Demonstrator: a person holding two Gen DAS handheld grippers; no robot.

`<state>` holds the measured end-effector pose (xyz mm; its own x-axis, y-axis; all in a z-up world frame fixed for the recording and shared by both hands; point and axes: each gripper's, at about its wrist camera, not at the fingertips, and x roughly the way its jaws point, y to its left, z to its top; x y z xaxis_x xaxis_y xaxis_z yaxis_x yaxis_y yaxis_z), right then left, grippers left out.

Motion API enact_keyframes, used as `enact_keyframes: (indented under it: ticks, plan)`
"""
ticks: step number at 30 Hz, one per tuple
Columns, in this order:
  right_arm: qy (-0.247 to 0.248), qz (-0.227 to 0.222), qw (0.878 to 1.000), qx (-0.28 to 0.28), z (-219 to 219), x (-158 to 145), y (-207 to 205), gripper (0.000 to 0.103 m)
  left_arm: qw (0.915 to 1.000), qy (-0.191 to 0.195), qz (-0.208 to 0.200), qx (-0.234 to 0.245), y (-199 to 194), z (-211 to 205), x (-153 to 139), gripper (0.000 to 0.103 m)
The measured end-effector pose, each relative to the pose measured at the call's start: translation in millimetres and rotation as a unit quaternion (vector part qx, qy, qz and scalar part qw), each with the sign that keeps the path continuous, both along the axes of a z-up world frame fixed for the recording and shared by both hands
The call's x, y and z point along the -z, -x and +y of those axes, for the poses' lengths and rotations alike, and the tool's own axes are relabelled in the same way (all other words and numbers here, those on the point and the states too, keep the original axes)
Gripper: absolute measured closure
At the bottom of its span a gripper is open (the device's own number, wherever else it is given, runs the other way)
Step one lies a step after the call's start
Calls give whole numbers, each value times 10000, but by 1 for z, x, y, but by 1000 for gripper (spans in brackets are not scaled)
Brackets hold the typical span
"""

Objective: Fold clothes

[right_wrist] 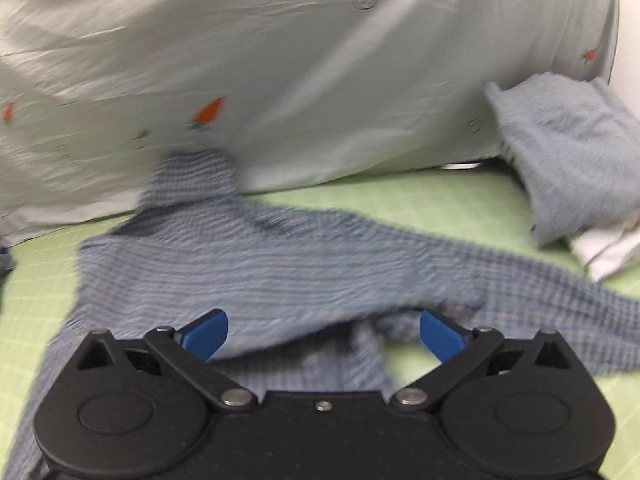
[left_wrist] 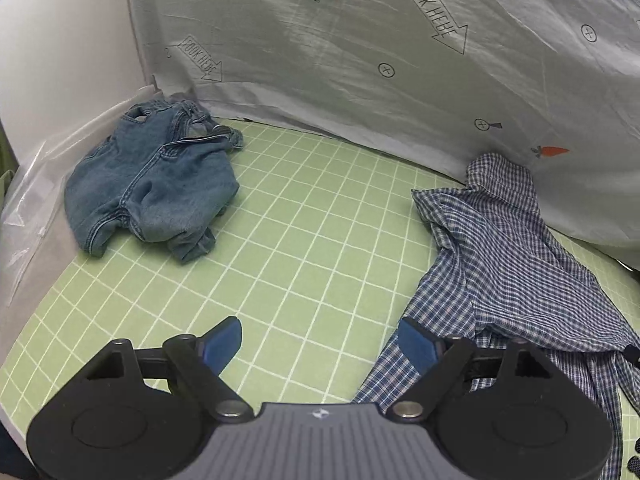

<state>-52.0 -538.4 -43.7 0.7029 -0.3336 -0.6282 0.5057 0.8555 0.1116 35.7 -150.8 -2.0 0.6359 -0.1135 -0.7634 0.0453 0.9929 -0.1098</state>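
Along the counter's (left_wrist: 304,216) back edge, right of middle, the plaid shirt (left_wrist: 496,256) sprawls unfolded: light, limp, best pinched at hem or collar. Crumpled jeans (left_wrist: 156,184) sit back-left. Both the left gripper (left_wrist: 320,344) and right gripper (right_wrist: 324,332) hover spread, holding nothing.

1 crumpled blue-white checked cotton shirt (left_wrist: 516,264), 1 bunched blue denim garment (left_wrist: 156,184), 1 folded pale-blue fuzzy cloth (right_wrist: 568,152) (atop 1 white folded item (right_wrist: 608,252)), 2 grippers w/ blue pads.
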Motion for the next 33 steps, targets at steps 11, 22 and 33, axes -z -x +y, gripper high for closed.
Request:
enact_keyframes:
  ticks: [11,22,33]
  plan:
    - [-462,156,9977,466,223,35,35,0,9847,309,164,1708,-10,70,38,17]
    - [-1038,333,9925,559,323,63,33,49,9646,108,320,2616,2,108,52,17]
    - [-1122,290,9930,213,365,73,29,84,9608,-87,417,2739,2,125,65,17]
